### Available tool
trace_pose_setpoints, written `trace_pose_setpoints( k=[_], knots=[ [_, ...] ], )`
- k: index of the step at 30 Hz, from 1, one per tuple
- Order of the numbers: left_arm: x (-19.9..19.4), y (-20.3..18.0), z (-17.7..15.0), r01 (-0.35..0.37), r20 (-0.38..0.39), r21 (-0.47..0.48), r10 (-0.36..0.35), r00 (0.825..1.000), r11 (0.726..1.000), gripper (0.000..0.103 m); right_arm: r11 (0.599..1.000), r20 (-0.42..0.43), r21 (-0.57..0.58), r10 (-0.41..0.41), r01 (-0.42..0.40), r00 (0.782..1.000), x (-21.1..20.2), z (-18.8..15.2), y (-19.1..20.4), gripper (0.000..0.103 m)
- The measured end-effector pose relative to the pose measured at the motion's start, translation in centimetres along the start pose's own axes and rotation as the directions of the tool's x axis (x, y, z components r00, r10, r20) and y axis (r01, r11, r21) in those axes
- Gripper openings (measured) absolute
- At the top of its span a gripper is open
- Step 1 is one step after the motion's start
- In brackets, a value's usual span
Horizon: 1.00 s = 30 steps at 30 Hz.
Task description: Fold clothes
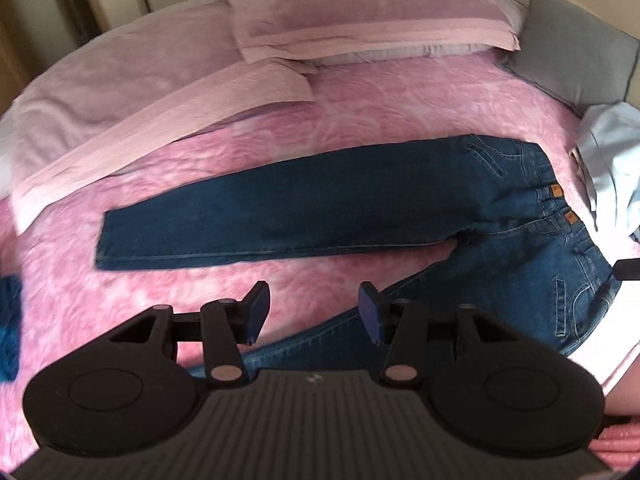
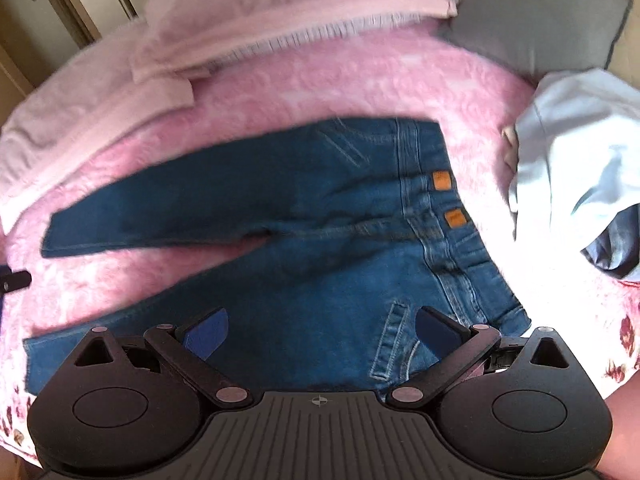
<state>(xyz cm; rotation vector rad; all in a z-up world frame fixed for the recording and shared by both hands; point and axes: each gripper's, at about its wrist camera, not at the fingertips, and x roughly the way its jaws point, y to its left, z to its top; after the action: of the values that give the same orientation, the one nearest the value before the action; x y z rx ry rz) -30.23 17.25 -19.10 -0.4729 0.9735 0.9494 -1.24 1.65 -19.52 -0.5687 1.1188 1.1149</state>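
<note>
Dark blue jeans (image 1: 320, 208) (image 2: 304, 220) lie spread flat on the pink bedspread (image 1: 360, 108), back side up, legs pointing left and waistband at the right with two orange tags (image 2: 448, 200). The legs are parted in a V. My left gripper (image 1: 314, 312) hovers open above the near leg and the pink cover between the legs, holding nothing. My right gripper (image 2: 320, 332) hovers wide open over the seat and back pocket (image 2: 390, 344), with nothing between its blue pads (image 2: 208, 334).
A pale blue garment pile (image 1: 612, 168) (image 2: 580, 168) sits right of the waistband. Pink pillows (image 1: 360, 12) and a folded pink blanket (image 1: 152, 120) lie at the far side, with a grey cushion (image 2: 532, 16) at the far right. Another blue cloth (image 1: 10, 328) shows at the left edge.
</note>
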Motion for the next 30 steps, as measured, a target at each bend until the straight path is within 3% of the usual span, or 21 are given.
trace_pose_setpoints(
  k=[6, 8, 10, 15, 19, 24, 30],
  knots=[
    [5.9, 0.0, 2.1, 0.067, -0.004, 0.047, -0.067, 0.998, 0.997, 0.045, 0.999, -0.071, 0.003, 0.043, -0.043, 0.997, 5.7, 2.9, -1.9, 0.102],
    [8.4, -0.4, 2.8, 0.079, 0.002, 0.079, -0.08, 0.997, 0.994, 0.045, 0.999, -0.085, -0.022, 0.048, -0.05, 0.995, 8.5, 4.5, -2.9, 0.095],
    [10.8, -0.7, 3.5, 0.089, 0.011, 0.116, -0.091, 0.996, 0.989, 0.045, 0.996, -0.092, -0.057, 0.062, -0.067, 0.994, 11.2, 6.4, -3.8, 0.074],
    [17.1, -0.9, 5.6, 0.13, 0.017, 0.175, -0.135, 0.991, 0.976, 0.045, 0.977, -0.099, -0.167, 0.115, -0.131, 0.988, 18.0, 11.8, -6.2, 0.073],
    [22.1, -0.3, 8.0, 0.178, 0.044, 0.202, -0.19, 0.981, 0.963, 0.044, 0.928, -0.055, -0.325, 0.176, -0.184, 0.983, 21.2, 17.0, -6.5, 0.063],
    [26.9, 1.1, 11.4, 0.194, 0.079, 0.264, -0.222, 0.972, 0.945, 0.044, 0.845, -0.057, -0.494, 0.204, -0.205, 0.977, 24.8, 22.0, -6.5, 0.063],
    [30.5, 2.6, 14.0, 0.228, 0.019, 0.381, -0.254, 0.967, 0.896, 0.044, 0.758, -0.171, -0.587, 0.227, -0.284, 0.959, 27.8, 24.4, -7.1, 0.063]
  ],
)
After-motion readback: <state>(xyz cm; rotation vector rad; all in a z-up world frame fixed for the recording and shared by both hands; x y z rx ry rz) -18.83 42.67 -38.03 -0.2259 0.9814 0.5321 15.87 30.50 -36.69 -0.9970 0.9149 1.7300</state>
